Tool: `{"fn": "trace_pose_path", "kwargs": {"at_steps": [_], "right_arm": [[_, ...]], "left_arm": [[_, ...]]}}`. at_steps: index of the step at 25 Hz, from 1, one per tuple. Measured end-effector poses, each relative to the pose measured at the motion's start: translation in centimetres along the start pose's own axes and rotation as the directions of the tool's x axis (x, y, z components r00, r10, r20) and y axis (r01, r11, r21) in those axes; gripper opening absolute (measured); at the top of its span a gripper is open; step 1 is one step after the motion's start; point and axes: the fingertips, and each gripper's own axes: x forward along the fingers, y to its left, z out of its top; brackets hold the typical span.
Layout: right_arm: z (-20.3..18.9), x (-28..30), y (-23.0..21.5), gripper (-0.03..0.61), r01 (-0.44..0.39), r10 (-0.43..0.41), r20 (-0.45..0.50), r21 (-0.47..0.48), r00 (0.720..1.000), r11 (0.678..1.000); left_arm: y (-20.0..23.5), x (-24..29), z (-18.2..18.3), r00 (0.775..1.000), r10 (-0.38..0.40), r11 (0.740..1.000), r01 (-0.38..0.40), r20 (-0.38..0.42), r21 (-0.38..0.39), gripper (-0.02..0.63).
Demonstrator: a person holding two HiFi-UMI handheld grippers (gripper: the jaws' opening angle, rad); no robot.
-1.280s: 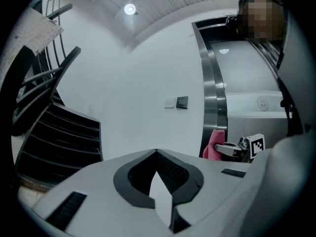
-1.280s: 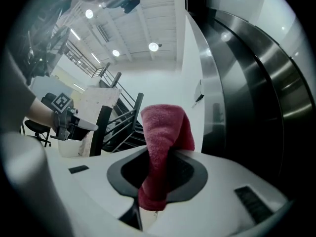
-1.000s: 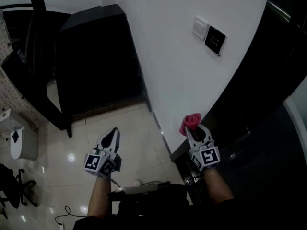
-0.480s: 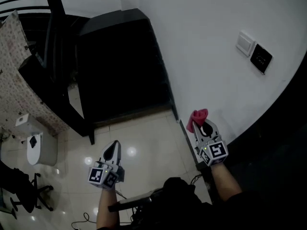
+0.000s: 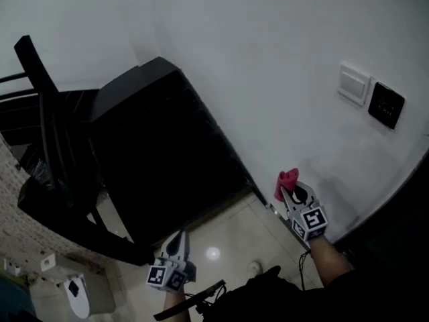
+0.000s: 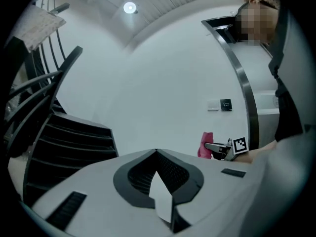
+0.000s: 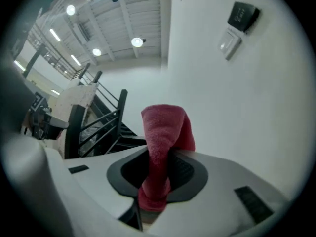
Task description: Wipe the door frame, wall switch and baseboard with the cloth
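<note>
White wall (image 5: 268,59) filled most of the scene, above a pale tiled floor (image 5: 224,237). Low beside this wall, the red cloth (image 5: 288,178) stood up from the right gripper (image 5: 293,190), whose jaws were clamped on its lower part. Whether its loose top touched the wall, I could not tell. The baseboard (image 5: 263,194) ran just below, and the wall switch (image 5: 353,84) was well above. The left gripper (image 5: 178,243) hung apart, its jaws together and empty, near a dark staircase (image 5: 161,139). Only a narrow fold was held, so hard rubbing could probably pull the cloth out, or the bare jaws could scrape the paint.
</note>
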Motion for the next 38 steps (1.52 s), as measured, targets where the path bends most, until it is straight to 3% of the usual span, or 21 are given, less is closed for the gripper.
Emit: {"fn": "trace_pose_path", "kwargs": {"at_steps": [5,9,11,17,21,23,26,28,31,32,33,35,38], "right_arm": [[3.0,5.8,-5.8,0.083,0.168,-0.175,0.082,0.090,0.981,0.982],[5.9,5.2,-8.6,0.083,0.273,-0.273,0.109,0.011,0.956,0.962],[7.0,2.7,-10.7,0.083,0.373,-0.367,0.104,-0.038,0.924,0.927],[10.4,-2.4,-13.3,0.083,0.601,-0.585,0.140,-0.126,0.799,0.789],[14.1,-6.0,-13.2,0.082,0.738,-0.720,0.170,-0.201,0.673,0.644],[16.3,-7.9,-13.2,0.082,0.792,-0.779,0.175,-0.258,0.602,0.553],[21.3,-10.9,-14.1,0.083,0.830,-0.860,0.181,-0.415,0.477,0.373],[25.2,-12.1,-14.5,0.083,0.776,-0.898,0.189,-0.591,0.398,0.220],[29.3,-12.2,-15.3,0.083,0.480,-0.930,0.204,-0.877,0.306,-0.035],[30.1,-12.1,-15.7,0.083,0.373,-0.937,0.211,-0.923,0.280,-0.096],[30.8,-11.9,-16.2,0.083,0.291,-0.942,0.216,-0.947,0.258,-0.137],[31.6,-11.7,-17.3,0.083,0.208,-0.950,0.215,-0.963,0.226,-0.168],[31.1,-11.4,-18.9,0.083,0.158,-0.971,0.162,-0.978,0.174,-0.135]], "left_arm": [[4.1,10.7,3.9,0.985,-0.157,0.988,0.158,0.068,0.004,-0.009],[2.5,19.5,3.1,0.941,-0.328,0.943,0.331,0.078,-0.030,-0.009],[-0.4,24.4,1.3,0.894,-0.444,0.892,0.447,0.056,-0.068,-0.009],[-8.9,32.9,-0.8,0.695,-0.719,0.687,0.715,0.028,-0.126,-0.009],[-14.6,35.8,-0.3,0.529,-0.848,0.521,0.843,0.034,-0.134,-0.009],[-16.9,36.3,0.0,0.449,-0.892,0.438,0.886,0.047,-0.152,-0.009],[-19.2,35.7,0.2,0.332,-0.941,0.314,0.930,0.068,-0.190,-0.009],[-19.3,35.2,-0.7,0.277,-0.959,0.259,0.944,0.064,-0.206,-0.009],[-18.2,34.6,-2.1,0.248,-0.968,0.229,0.944,0.051,-0.238,-0.009],[-17.8,34.6,-2.4,0.249,-0.968,0.230,0.941,0.045,-0.250,-0.009],[-17.5,34.6,-2.7,0.253,-0.967,0.235,0.937,0.038,-0.258,-0.009],[-17.0,34.7,-2.9,0.261,-0.965,0.244,0.933,0.030,-0.266,-0.009],[-16.8,34.8,-3.0,0.263,-0.965,0.248,0.932,0.021,-0.263,-0.009]]}}
